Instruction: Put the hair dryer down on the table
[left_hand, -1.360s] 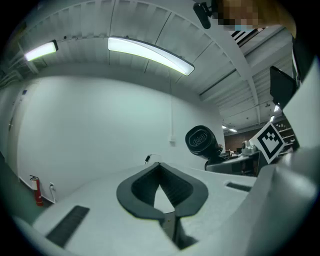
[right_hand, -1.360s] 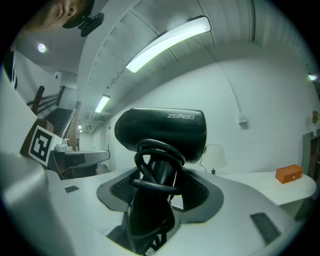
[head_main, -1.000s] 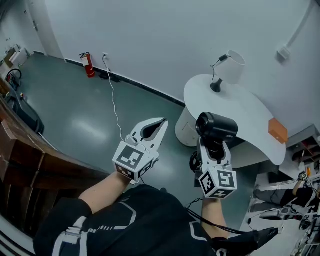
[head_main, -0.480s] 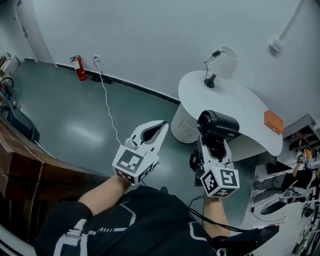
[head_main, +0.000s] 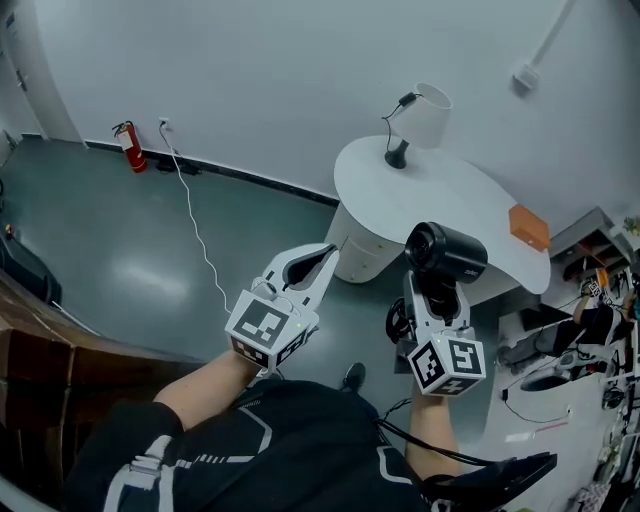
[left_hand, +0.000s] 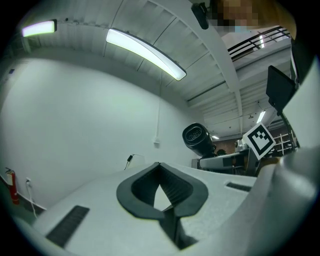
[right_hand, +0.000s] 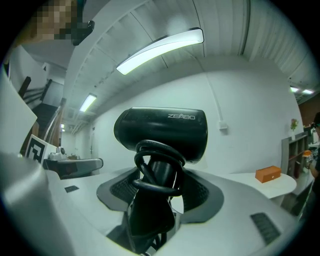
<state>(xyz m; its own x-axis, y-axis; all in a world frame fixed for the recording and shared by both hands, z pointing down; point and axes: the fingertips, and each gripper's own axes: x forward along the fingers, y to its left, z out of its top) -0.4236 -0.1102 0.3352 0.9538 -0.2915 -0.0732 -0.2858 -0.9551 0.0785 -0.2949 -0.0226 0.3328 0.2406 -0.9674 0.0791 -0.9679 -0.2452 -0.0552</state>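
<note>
"While the white plastic left gripper (head_main: 320, 260) hangs at left, how are its jaws?"

"Together, ribbed pads meeting on nothing. The right gripper (head_main: 436, 300) clamps the cord-wrapped handle of the glossy black hair dryer (head_main: 448, 254), held in the air near the rounded white tabletop (head_main: 450, 205), not on it."

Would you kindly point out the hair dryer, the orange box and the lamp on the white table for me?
hair dryer (head_main: 447, 255): head view, on its black barrel.
orange box (head_main: 528, 227): head view, on its top face.
lamp (head_main: 424, 115): head view, on its white shade.
</note>
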